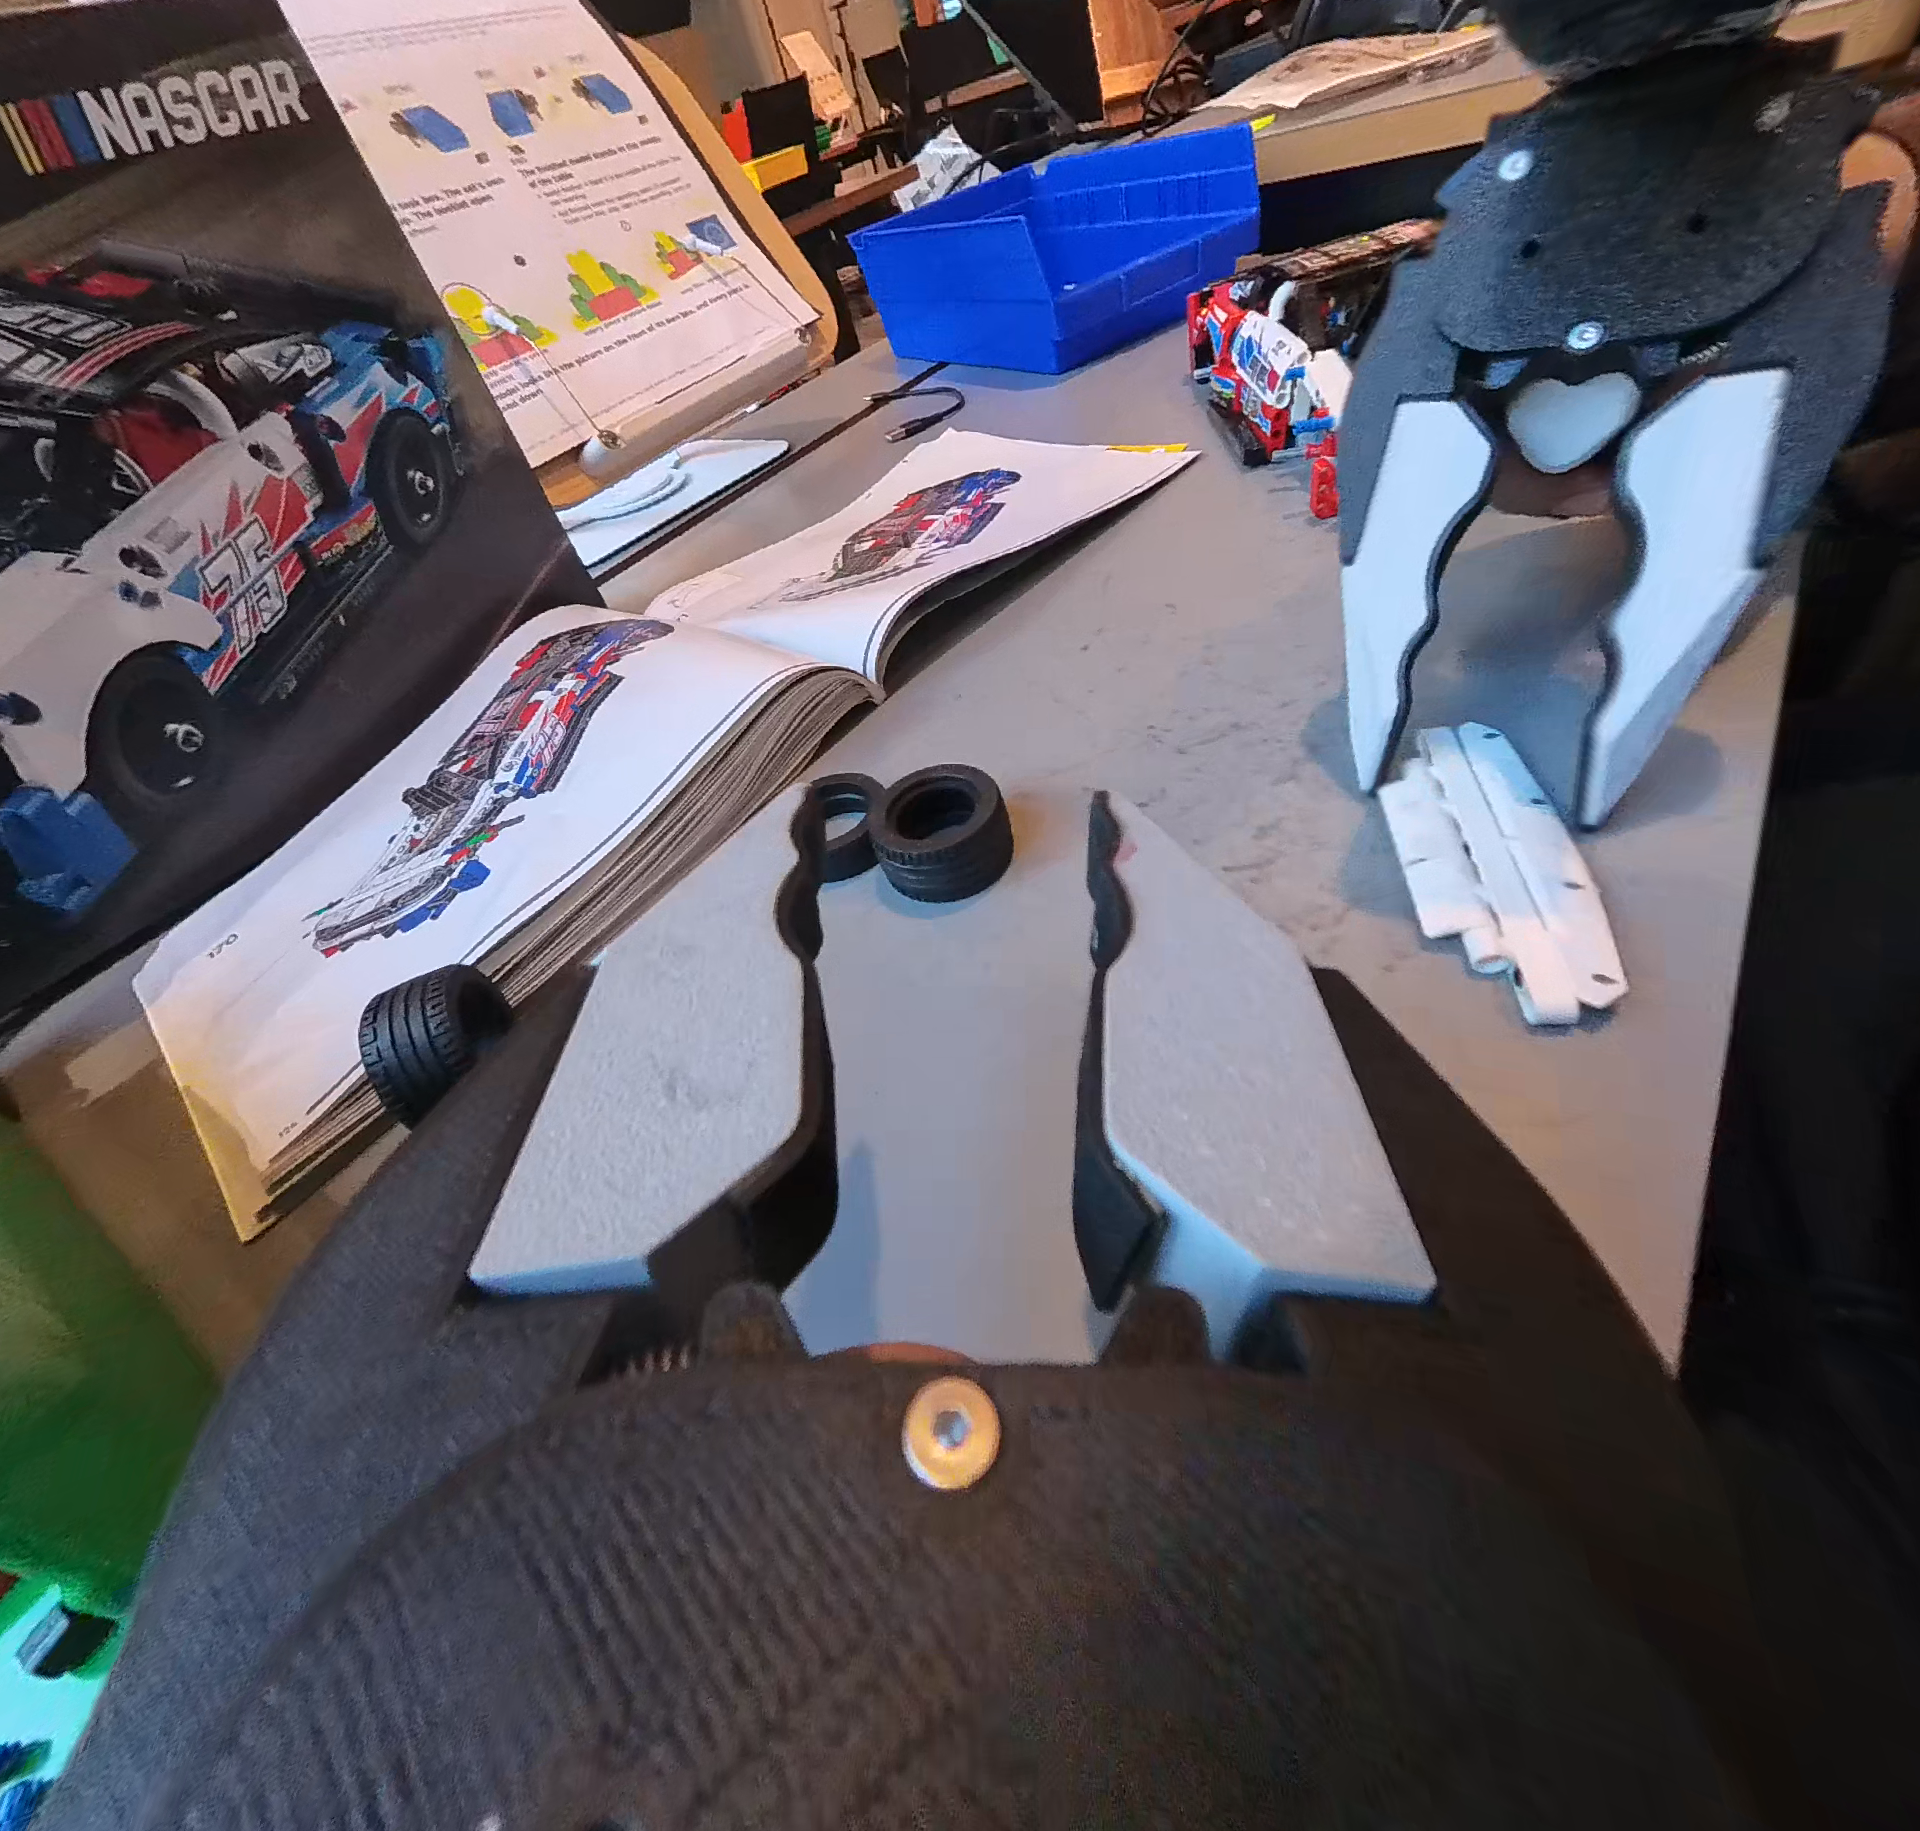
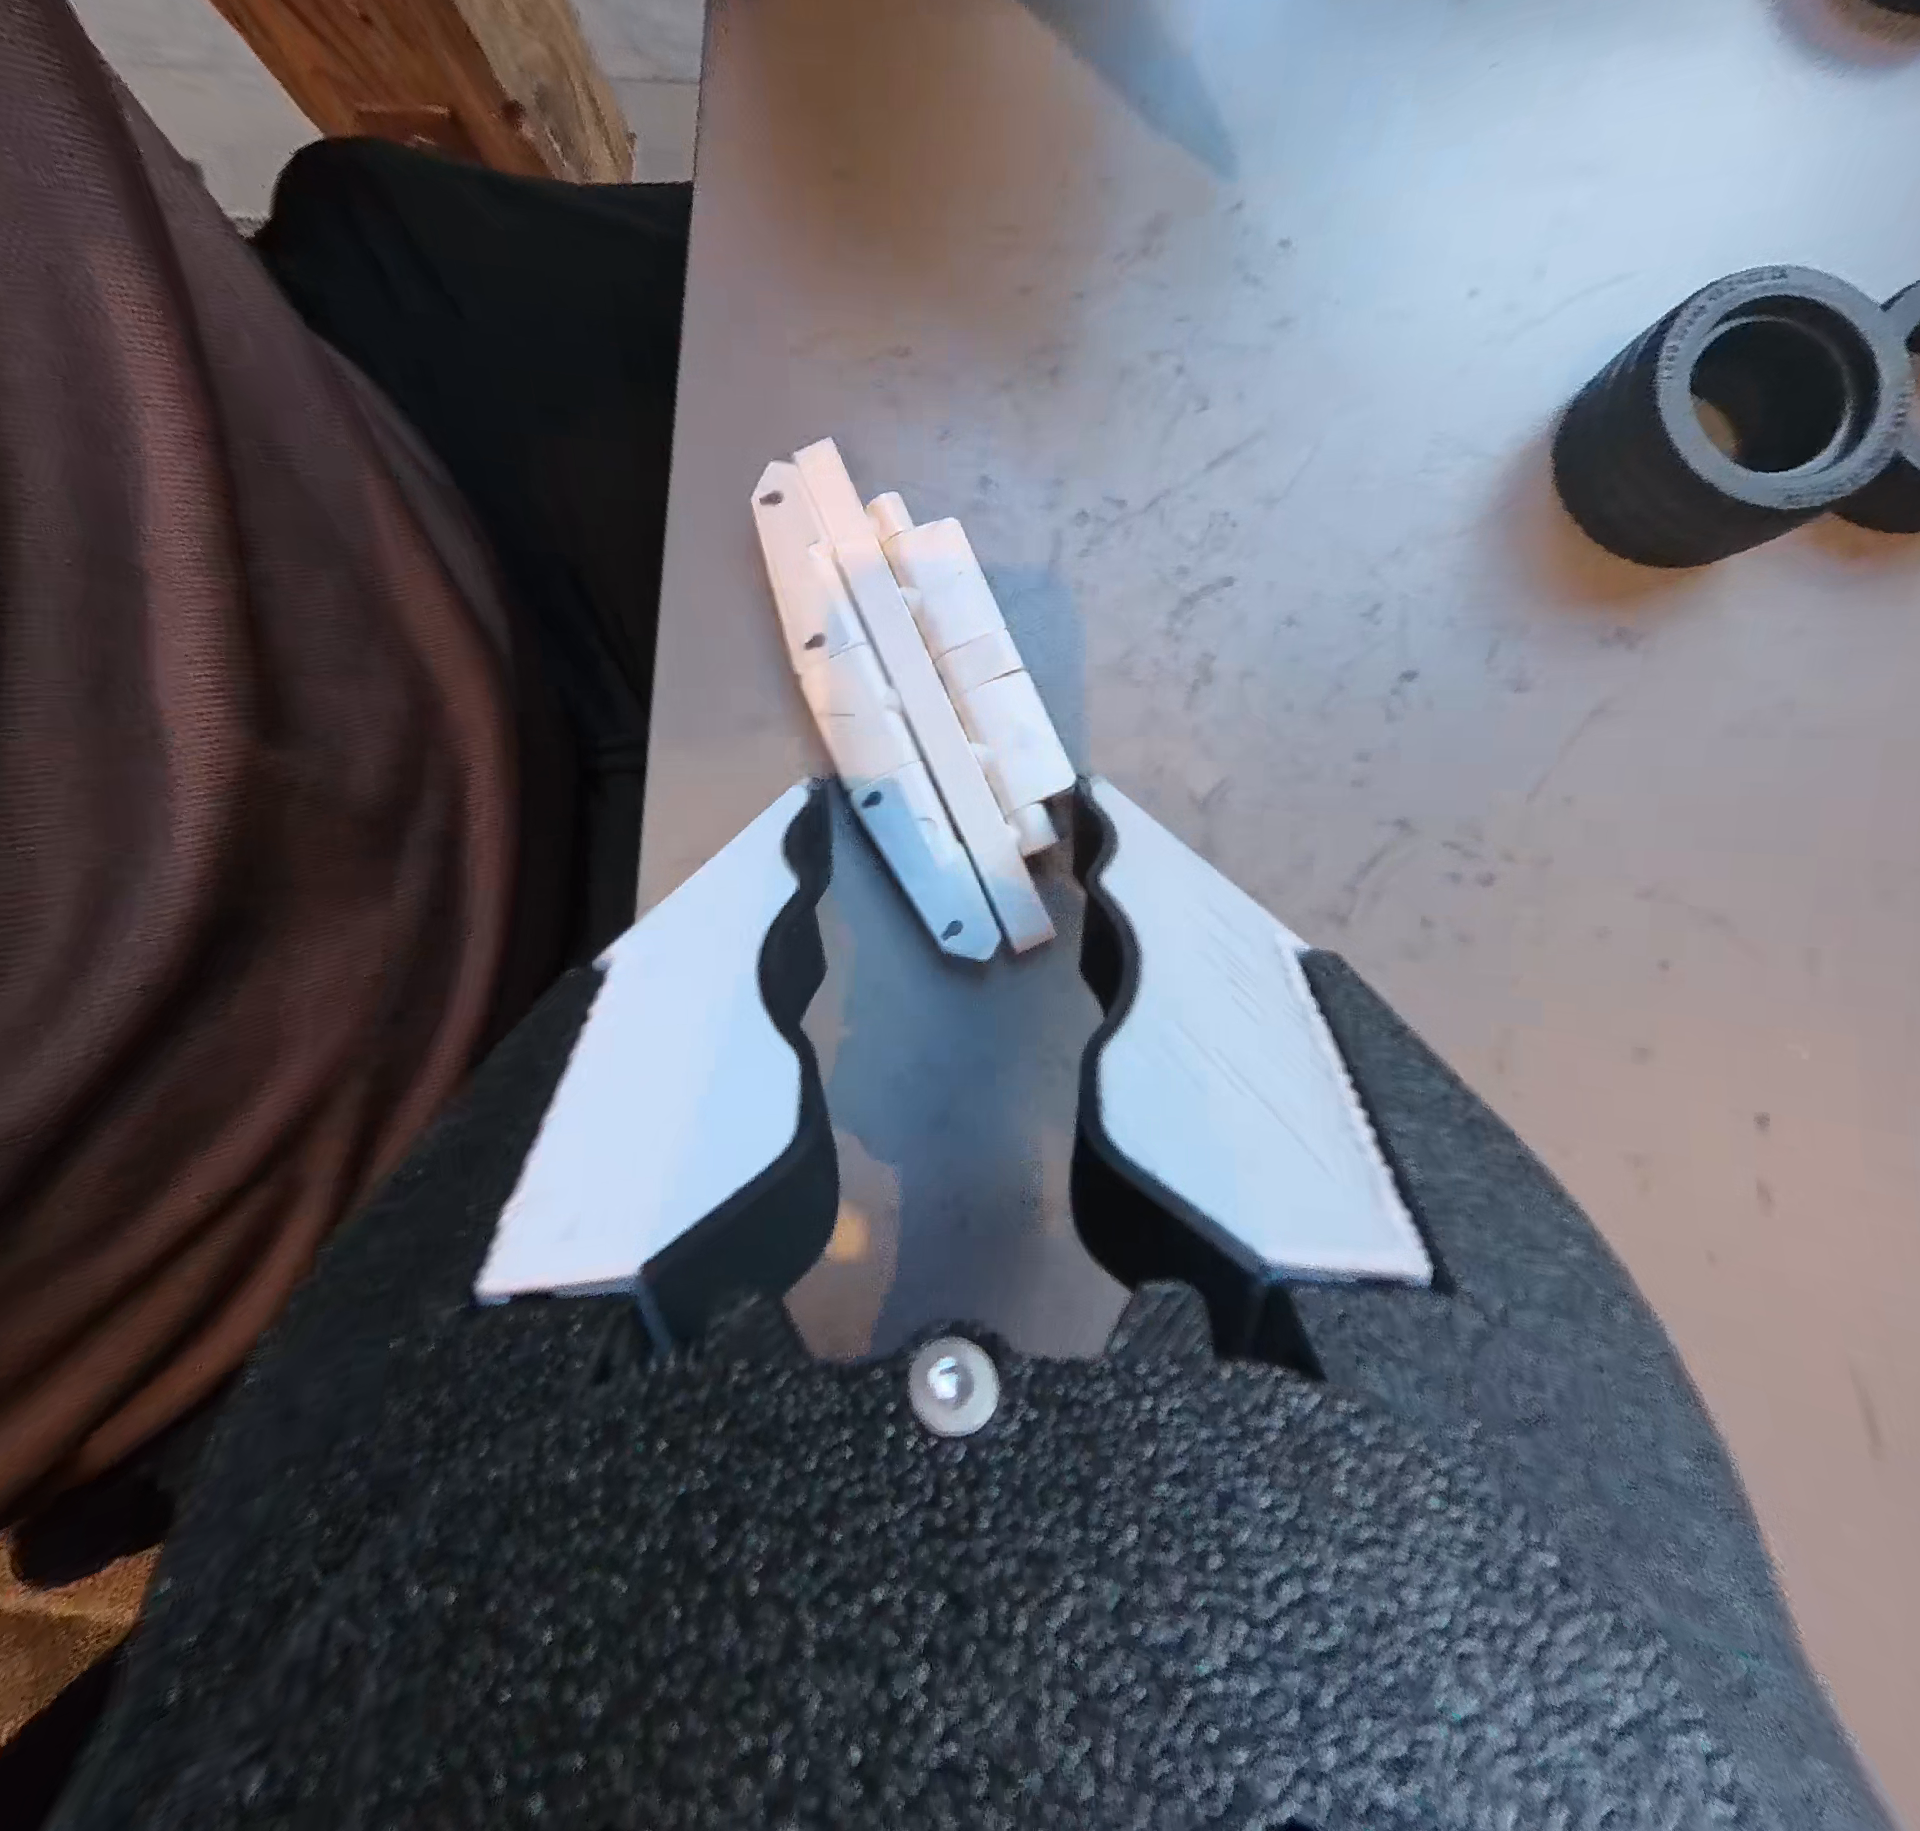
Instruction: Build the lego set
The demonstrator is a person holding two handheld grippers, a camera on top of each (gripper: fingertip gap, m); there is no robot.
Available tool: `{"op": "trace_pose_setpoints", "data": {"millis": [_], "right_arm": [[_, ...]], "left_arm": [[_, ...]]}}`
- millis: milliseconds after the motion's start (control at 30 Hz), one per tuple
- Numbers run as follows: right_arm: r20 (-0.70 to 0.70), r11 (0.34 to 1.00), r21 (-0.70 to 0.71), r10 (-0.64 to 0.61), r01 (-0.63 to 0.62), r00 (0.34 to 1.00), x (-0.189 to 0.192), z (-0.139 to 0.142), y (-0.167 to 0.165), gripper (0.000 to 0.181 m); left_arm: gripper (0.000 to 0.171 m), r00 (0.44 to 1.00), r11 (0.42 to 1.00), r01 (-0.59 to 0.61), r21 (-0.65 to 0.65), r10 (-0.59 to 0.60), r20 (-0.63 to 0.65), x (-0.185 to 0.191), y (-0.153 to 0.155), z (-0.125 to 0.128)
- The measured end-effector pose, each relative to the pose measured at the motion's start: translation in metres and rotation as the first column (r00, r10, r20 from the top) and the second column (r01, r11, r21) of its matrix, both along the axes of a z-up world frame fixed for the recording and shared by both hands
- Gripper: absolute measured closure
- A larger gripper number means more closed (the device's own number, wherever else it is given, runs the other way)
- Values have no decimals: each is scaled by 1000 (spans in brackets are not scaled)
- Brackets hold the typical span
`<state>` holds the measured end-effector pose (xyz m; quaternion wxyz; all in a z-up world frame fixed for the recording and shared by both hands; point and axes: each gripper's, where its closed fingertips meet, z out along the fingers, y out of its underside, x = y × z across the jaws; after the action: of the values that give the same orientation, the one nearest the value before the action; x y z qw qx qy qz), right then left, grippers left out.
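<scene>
Right wrist view: the right gripper (image 2: 951, 794), jaws spread, straddled the near end of the white panel assembly (image 2: 904, 669) lying flat by the table (image 2: 1351, 846) edge. Closing squarely across its narrow width would probably prevent twisting. The left gripper (image 1: 951, 805) hovered spread near the black tyres (image 1: 940, 831).

The left gripper (image 1: 951, 815) hangs with fingers apart before two black tyres (image 1: 940, 831), while the right gripper (image 1: 1486, 794) straddles a white lego piece (image 1: 1501, 877) on the grey table (image 1: 1143, 659).

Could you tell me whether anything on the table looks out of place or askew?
One black tyre sits on the open instruction booklet, apart from the two tyres on the table. Nothing looks damaged.
</scene>
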<state>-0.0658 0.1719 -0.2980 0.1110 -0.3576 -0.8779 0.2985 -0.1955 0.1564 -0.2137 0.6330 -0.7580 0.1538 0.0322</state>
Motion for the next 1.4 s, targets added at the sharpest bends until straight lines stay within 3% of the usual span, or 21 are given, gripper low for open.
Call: {"op": "trace_pose_setpoints", "data": {"millis": [233,533,800,1200,1400], "right_arm": [[3,999,-18,-45,45,999,-15,1,3,138],[-24,971,8,-240,240,971,-38,7,27,138],[-21,914,-68,-403,400,915,-44,14,47,138],[-37,830,-48,-557,555,830,10,16,50,138],[-54,727,-36,-687,686,725,38,6,71,138]], "left_arm": [[125,1000,1000,-7,4,7,14,-2,0,1],[127,997,999,-22,31,20,73,-9,-2,7],[127,997,1000,-21,3,21,69,-11,0,3],[126,1000,999,-4,-41,3,-21,-2,3,-7],[122,994,991,95,-98,-99,-36,13,2,-15]]}}
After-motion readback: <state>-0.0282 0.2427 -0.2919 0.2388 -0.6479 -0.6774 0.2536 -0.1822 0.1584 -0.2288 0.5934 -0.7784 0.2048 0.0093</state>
